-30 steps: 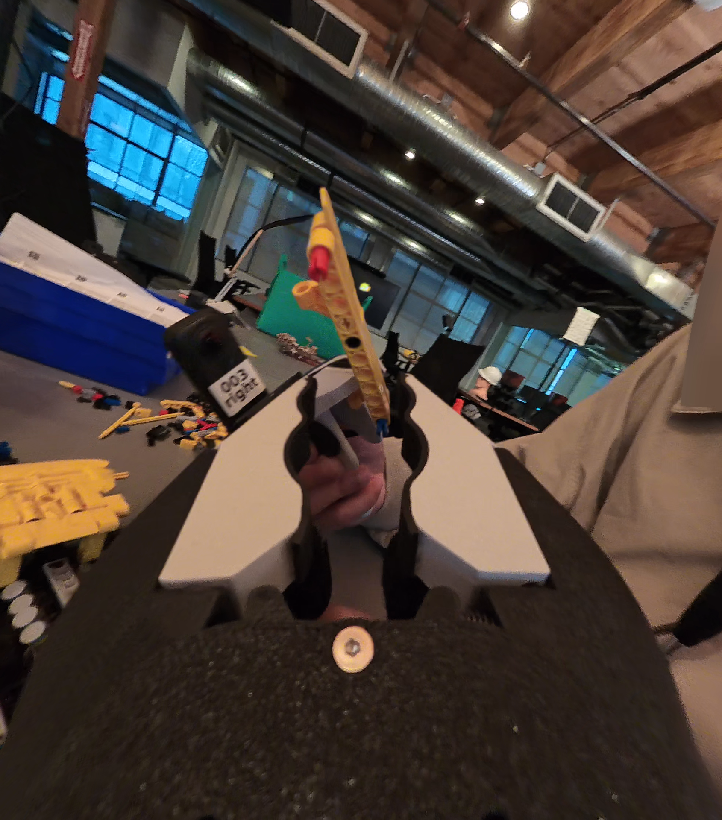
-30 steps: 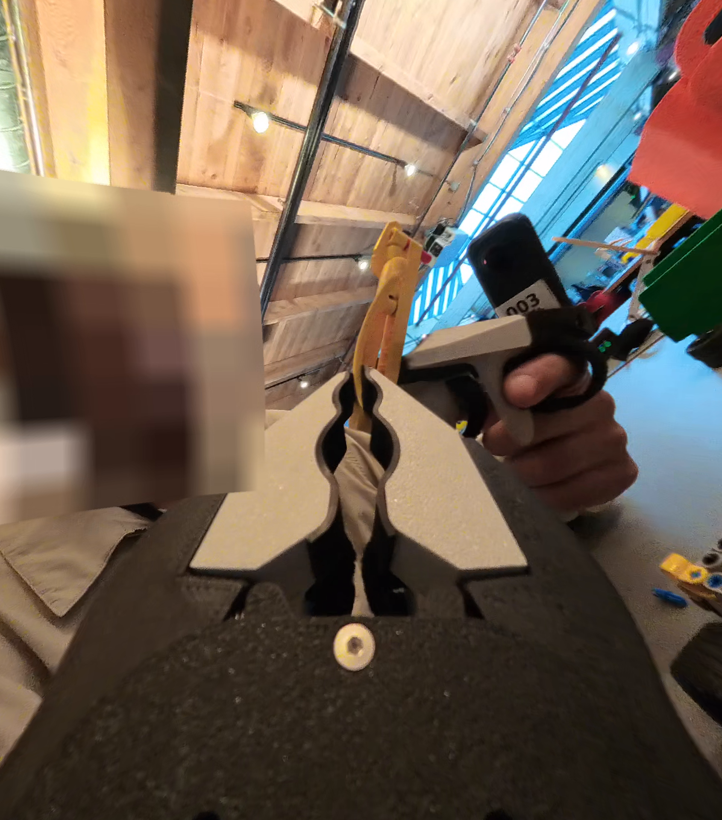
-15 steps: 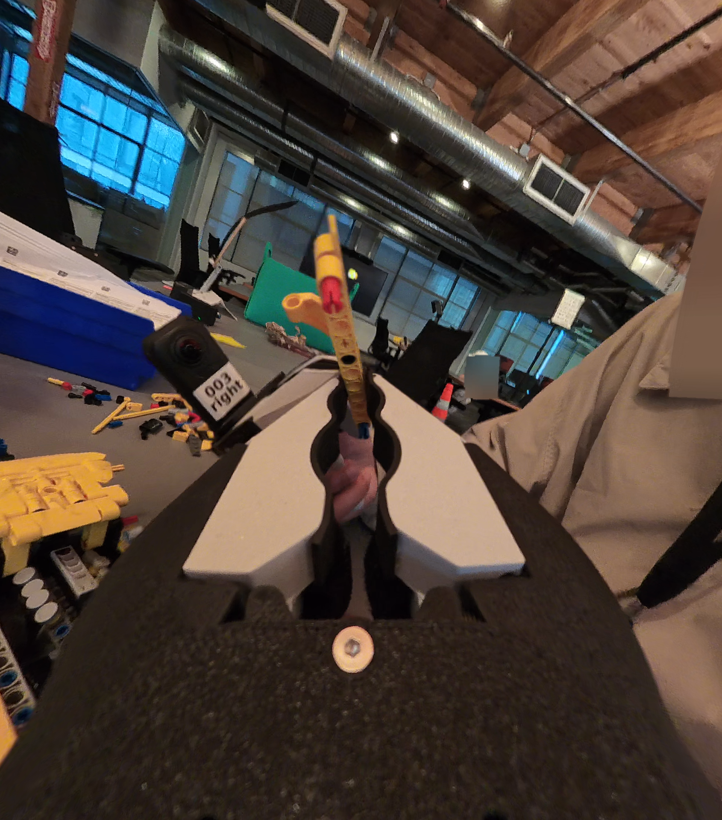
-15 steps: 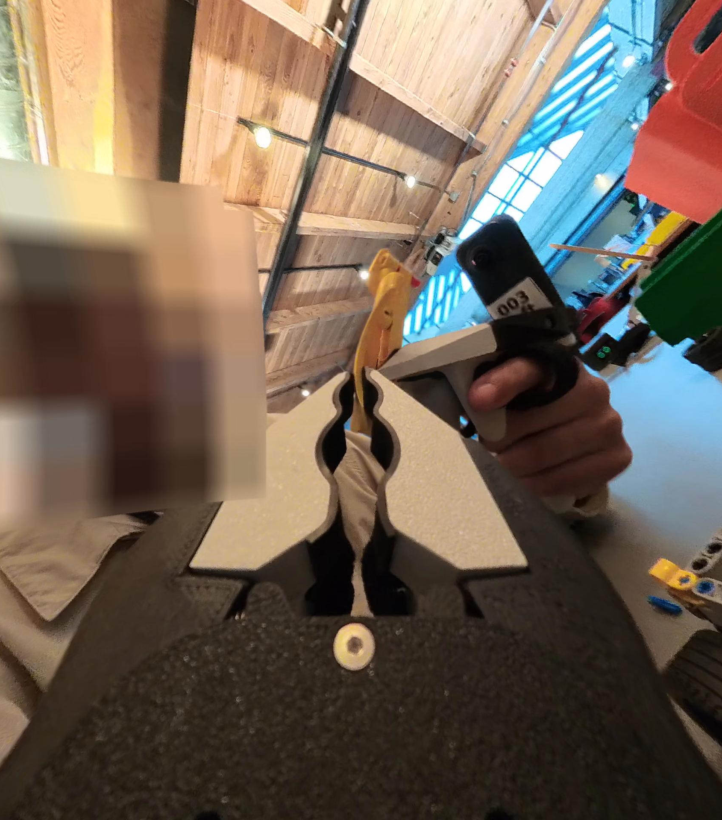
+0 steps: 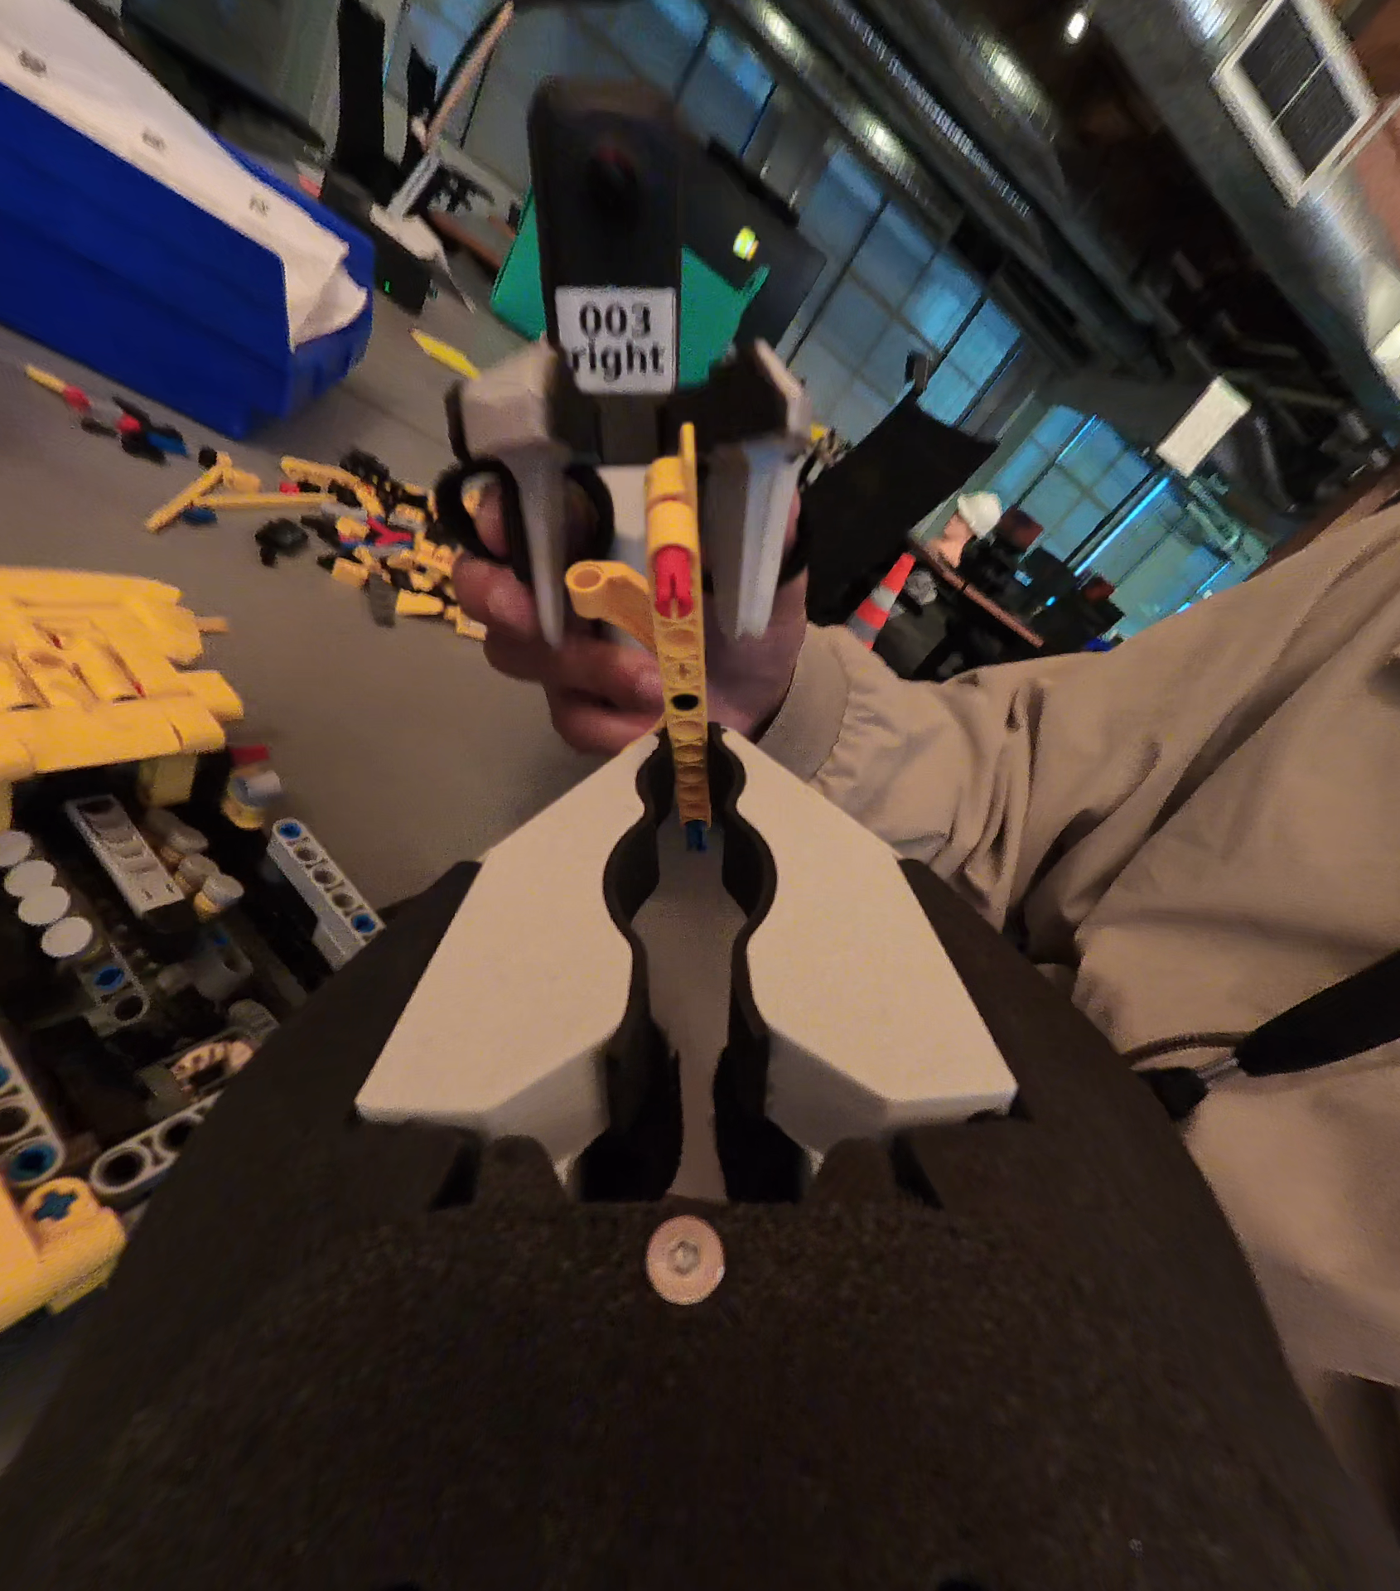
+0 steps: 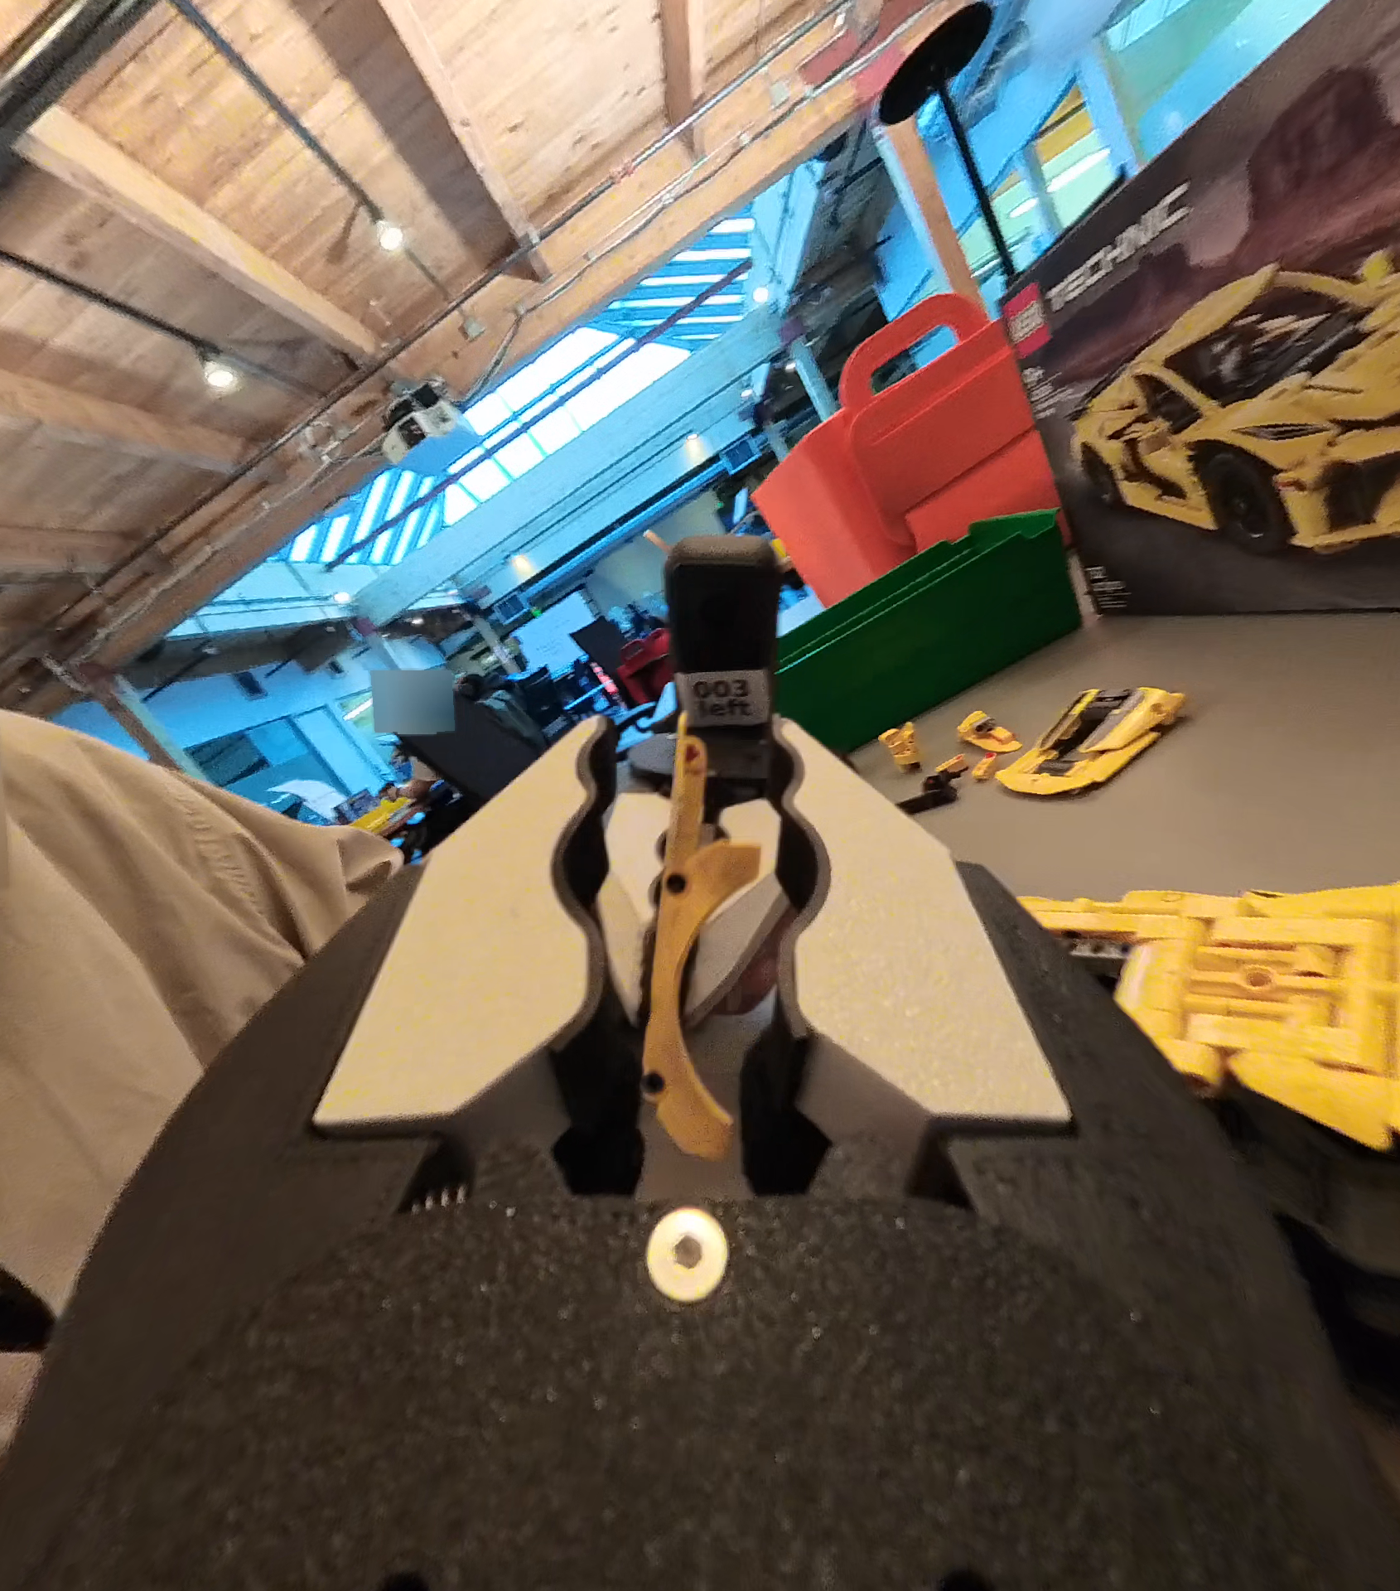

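Between the tips of the left hand-held gripper (image 5: pixel 686 779) sits the lower end of a yellow beam with holes (image 5: pixel 684 680), pinched fast and standing nearly upright above the desk (image 5: pixel 387 740). A red pin (image 5: pixel 669 575) and a curved yellow piece (image 5: pixel 606 596) are fixed near the beam's upper end. Facing it, the right hand-held gripper (image 6: pixel 696 775) has its fingers spread wide to either side of the beam's upper part, not touching it as far as the right wrist view shows. A hand (image 5: pixel 636 680) grips the right tool's handle just behind the beam, with a tan sleeve (image 5: pixel 1110 818) running off to the right. On the desk to the left lies a partly built yellow model car (image 5: pixel 51 680), and beyond it a scatter of loose yellow and black pieces (image 5: pixel 352 525). Farther back stand blue bins (image 5: pixel 120 258). In the right wrist view, a green bin (image 6: pixel 929 637), a red container (image 6: pixel 912 465) and a box showing a yellow car (image 6: pixel 1282 413) stand at the back of the desk.
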A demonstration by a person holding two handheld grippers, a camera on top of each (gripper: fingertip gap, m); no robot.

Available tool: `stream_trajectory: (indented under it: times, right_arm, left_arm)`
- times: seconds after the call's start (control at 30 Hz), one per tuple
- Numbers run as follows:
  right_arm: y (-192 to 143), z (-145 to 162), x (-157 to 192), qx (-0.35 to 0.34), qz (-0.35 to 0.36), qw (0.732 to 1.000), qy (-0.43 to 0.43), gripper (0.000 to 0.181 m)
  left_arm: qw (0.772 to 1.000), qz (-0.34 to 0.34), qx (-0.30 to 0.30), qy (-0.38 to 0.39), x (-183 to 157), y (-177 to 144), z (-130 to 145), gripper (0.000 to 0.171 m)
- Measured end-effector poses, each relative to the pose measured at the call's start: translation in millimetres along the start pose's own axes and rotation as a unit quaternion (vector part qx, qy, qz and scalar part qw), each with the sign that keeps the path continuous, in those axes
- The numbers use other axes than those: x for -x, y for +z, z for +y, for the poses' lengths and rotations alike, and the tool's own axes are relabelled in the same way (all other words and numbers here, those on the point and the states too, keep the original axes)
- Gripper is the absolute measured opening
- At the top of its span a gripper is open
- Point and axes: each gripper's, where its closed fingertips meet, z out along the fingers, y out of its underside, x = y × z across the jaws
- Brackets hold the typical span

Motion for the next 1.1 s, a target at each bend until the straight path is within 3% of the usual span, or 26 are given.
stream_trajectory:
  times: [0.07,0.17,0.33,0.43,0.53,0.67,1.1]
  right_arm:
    - [-2,4,-1,0.02,0.012,0.999,-0.024,0.032]
    - [0,30,0,0.107,0.02,0.992,-0.064,0.015]
    - [0,34,5,0.115,0.003,0.992,-0.043,0.006]
    - [-4,35,4,0.123,0.003,0.992,-0.04,0.006]
    - [0,41,7,0.137,-0.001,0.99,-0.044,0.006]
    - [4,42,9,0.135,-0.009,0.99,-0.035,0.006]
    - [1,35,11,0.111,-0.008,0.993,-0.035,0.007]
  left_arm:
    - [1.0,-0.002,0.027,0.0,0,5,9,0.006]
    - [0.999,-0.006,0.038,0.008,-1,6,12,0.006]
    - [0.997,-0.046,0.053,0.045,6,0,13,0.006]
    - [0.991,-0.099,-0.012,0.09,14,-18,-17,0.033]
    - [0.991,-0.07,-0.073,0.092,0,-32,-39,0.031]
    - [0.989,-0.058,-0.072,0.111,-7,-32,-39,0.006]
    - [0.984,-0.07,-0.074,0.149,-8,-25,-37,0.006]
